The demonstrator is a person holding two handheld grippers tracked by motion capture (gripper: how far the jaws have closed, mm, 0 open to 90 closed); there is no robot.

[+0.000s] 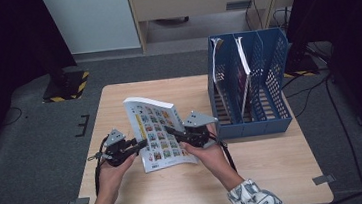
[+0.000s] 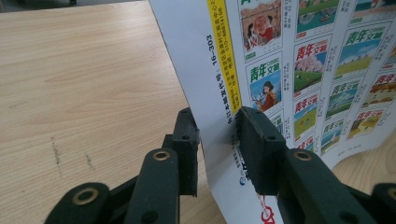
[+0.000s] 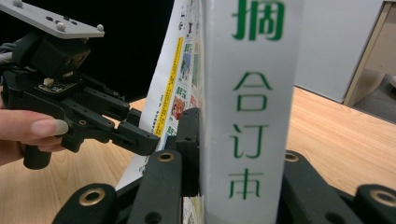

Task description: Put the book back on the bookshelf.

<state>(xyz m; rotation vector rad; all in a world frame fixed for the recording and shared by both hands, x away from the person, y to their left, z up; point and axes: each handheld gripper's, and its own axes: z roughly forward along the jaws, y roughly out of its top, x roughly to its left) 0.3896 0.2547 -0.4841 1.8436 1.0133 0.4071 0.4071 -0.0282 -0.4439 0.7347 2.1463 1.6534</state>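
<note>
A thick white bound book (image 1: 156,129), its cover printed with rows of small colourful pictures, stands tilted above the wooden table (image 1: 256,175). My left gripper (image 1: 142,144) grips its left edge. In the left gripper view the black jaws (image 2: 215,140) sit on either side of the white margin of the book (image 2: 303,60), pads against it. My right gripper (image 1: 169,130) holds the right side. In the right gripper view its jaws (image 3: 238,154) clamp the white spine (image 3: 247,93) with green characters, and the left gripper (image 3: 140,135) shows beyond, touching the cover.
A blue three-slot file rack (image 1: 276,118) stands at the table's right rear, with books upright in its left slots. Bare wood lies in front of and left of the book. Dark stands and cables sit on the grey floor around the table.
</note>
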